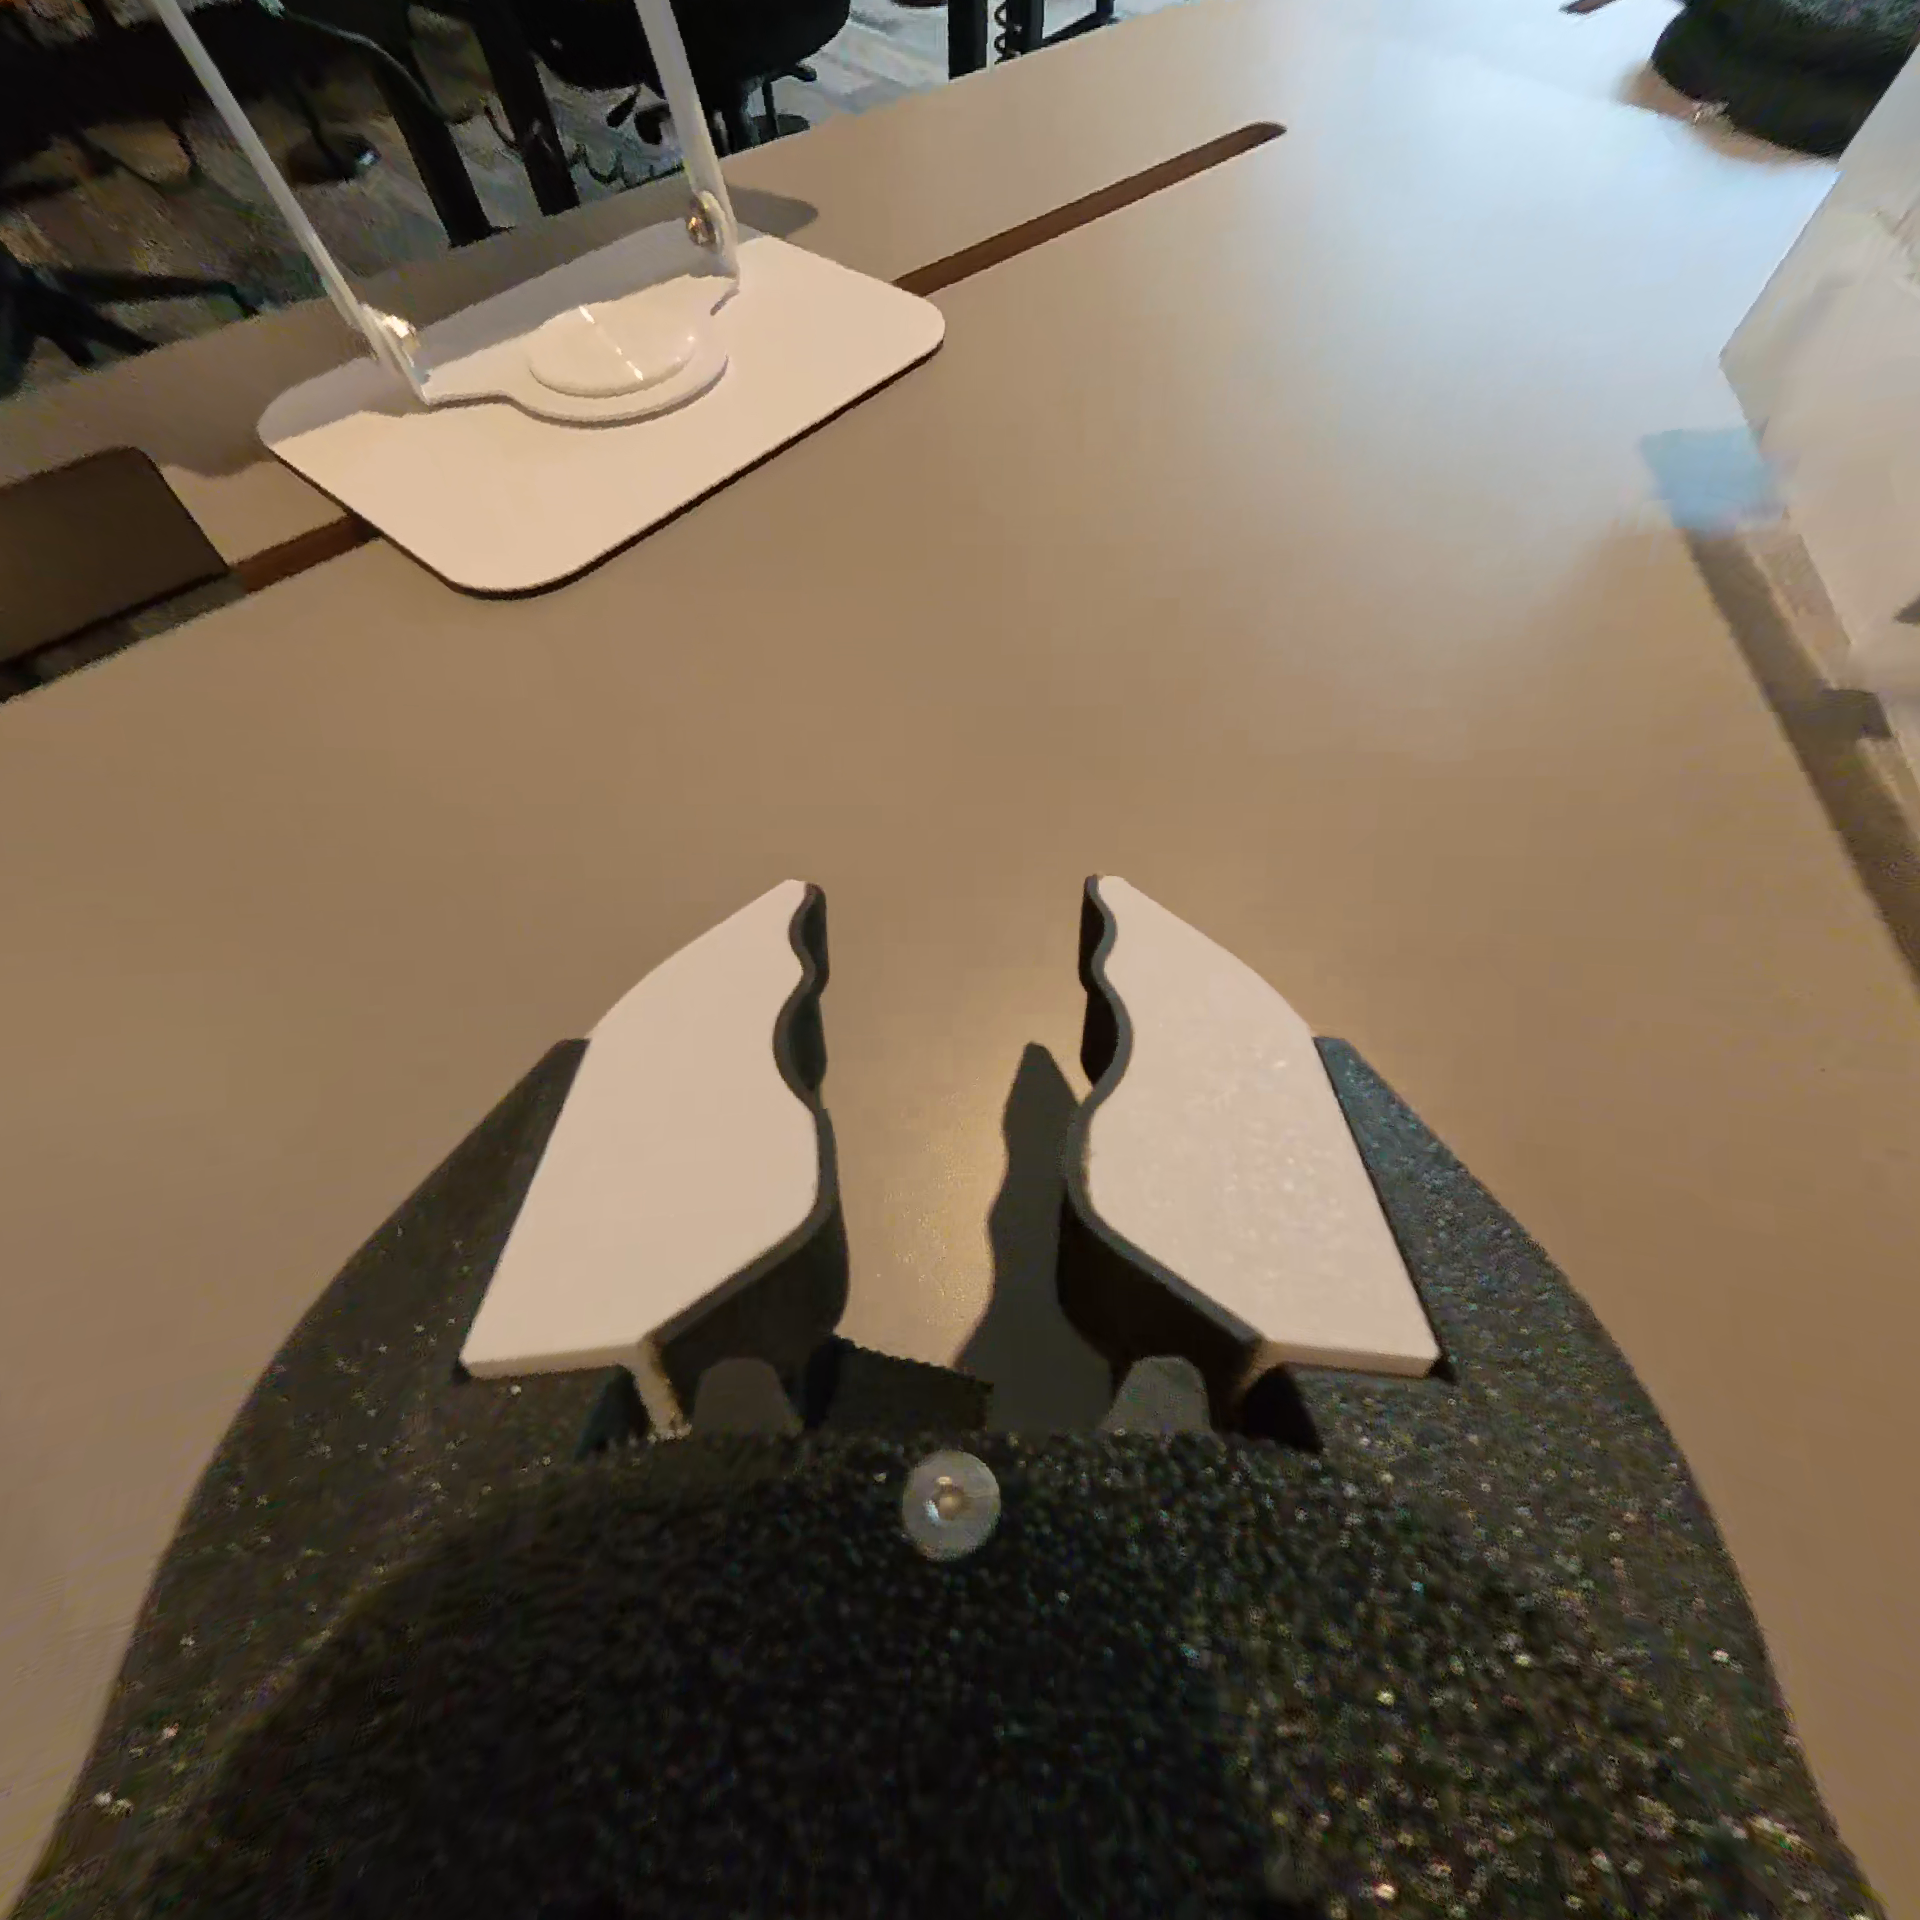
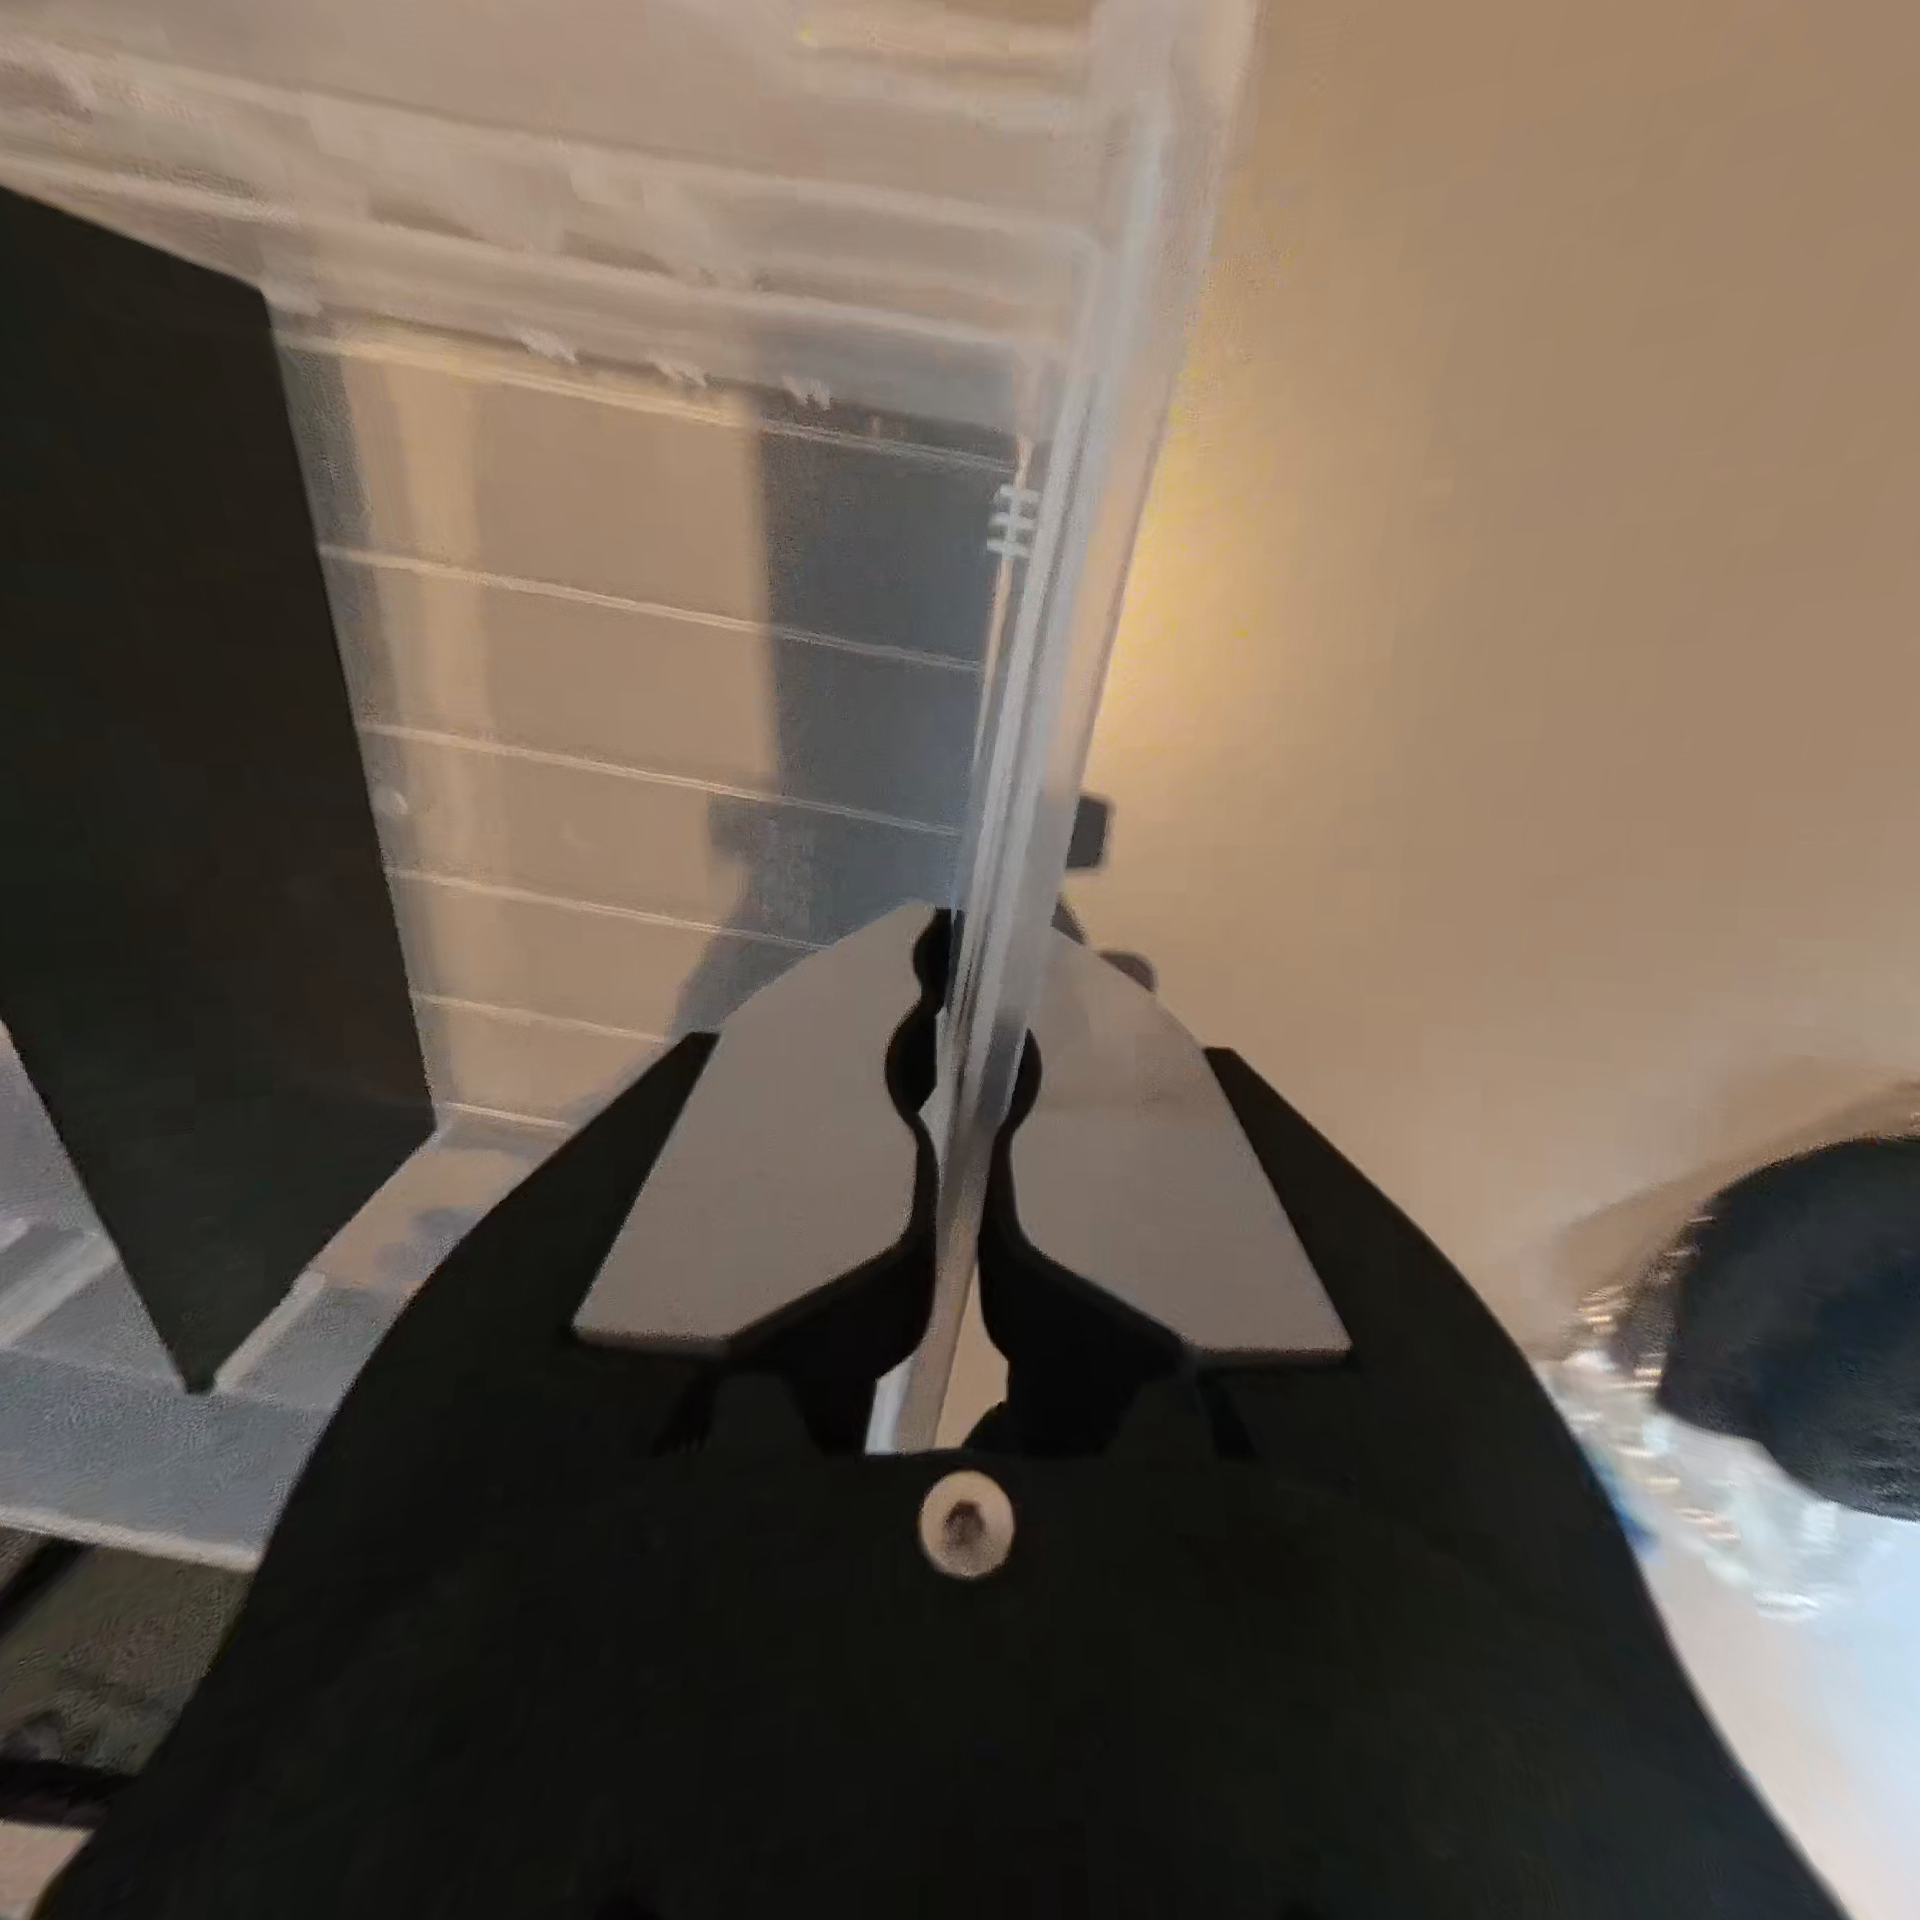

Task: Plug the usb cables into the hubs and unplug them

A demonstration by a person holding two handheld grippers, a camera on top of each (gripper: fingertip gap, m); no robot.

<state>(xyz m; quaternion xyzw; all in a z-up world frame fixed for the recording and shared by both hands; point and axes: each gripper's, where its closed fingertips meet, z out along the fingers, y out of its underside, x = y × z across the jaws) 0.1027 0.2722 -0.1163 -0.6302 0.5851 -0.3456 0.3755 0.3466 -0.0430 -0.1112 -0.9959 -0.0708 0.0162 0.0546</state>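
Note:
In the left wrist view my left gripper (image 1: pixel 951 904) is open, with only bare tan table (image 1: pixel 1039 623) between its fingers. In the right wrist view my right gripper (image 2: pixel 982 925) is shut on the thin upright edge (image 2: pixel 1081 520) of a clear plastic box (image 2: pixel 675 675). The clear edge runs between both pads and on toward the camera. A blurred grey shape (image 2: pixel 831 665) shows through the box wall. No usb cable or hub shows clearly in either view.
A white stand base (image 1: pixel 582 416) with clear arms sits far left by a long slot (image 1: pixel 1091 197) in the table. The clear box (image 1: pixel 1860 416) shows at the right edge. A dark panel (image 2: pixel 177 727) stands left of the box; a black object (image 2: pixel 1808 1330) lies right. My right fingertips sit around 40 cm from my left ones.

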